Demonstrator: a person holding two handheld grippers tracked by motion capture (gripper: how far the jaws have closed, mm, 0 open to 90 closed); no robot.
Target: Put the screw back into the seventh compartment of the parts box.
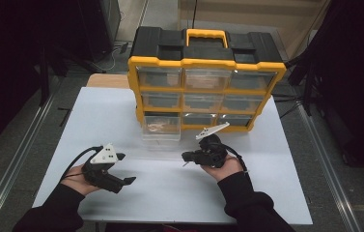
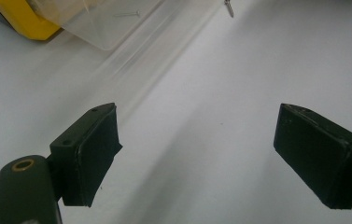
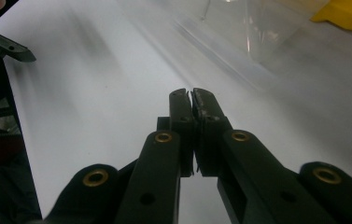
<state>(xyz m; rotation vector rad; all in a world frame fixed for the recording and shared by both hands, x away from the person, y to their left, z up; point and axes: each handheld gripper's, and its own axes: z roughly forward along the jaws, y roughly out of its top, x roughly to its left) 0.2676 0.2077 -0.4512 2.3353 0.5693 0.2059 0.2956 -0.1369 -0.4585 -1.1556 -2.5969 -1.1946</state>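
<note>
Clear plastic drawer (image 1: 161,128), pulled out of the yellow and black organiser (image 1: 206,63) and set on the white table (image 1: 121,111) directly in front of the organiser's lower left corner, touching or nearly touching its face. Probably parked there so that its small contents could be reached from above. Held a thin nail (image 2: 127,14) and some pale small pieces, too blurred to name.

Left gripper (image 1: 124,183), held in a hand in a black sleeve, well in front of the organiser and to its left, short of the drawer. Jaws spread wide with nothing but bare table between them, as seen in the left gripper view (image 2: 197,158). Looked like a waiting pose, kept clear of the work.

Right gripper (image 1: 185,157), in the other hand, in front of the organiser's middle and just beside the drawer's near right corner. Jaws pressed tightly together in the right gripper view (image 3: 191,95), tips aimed along the table past the drawer (image 3: 267,32). Showed a thin sliver at the tips in the high view, and a small screw (image 2: 229,8) in about that place in the left gripper view; could not tell for certain whether it was pinched. Judged as sorting small fasteners in or out of the drawer.
</note>
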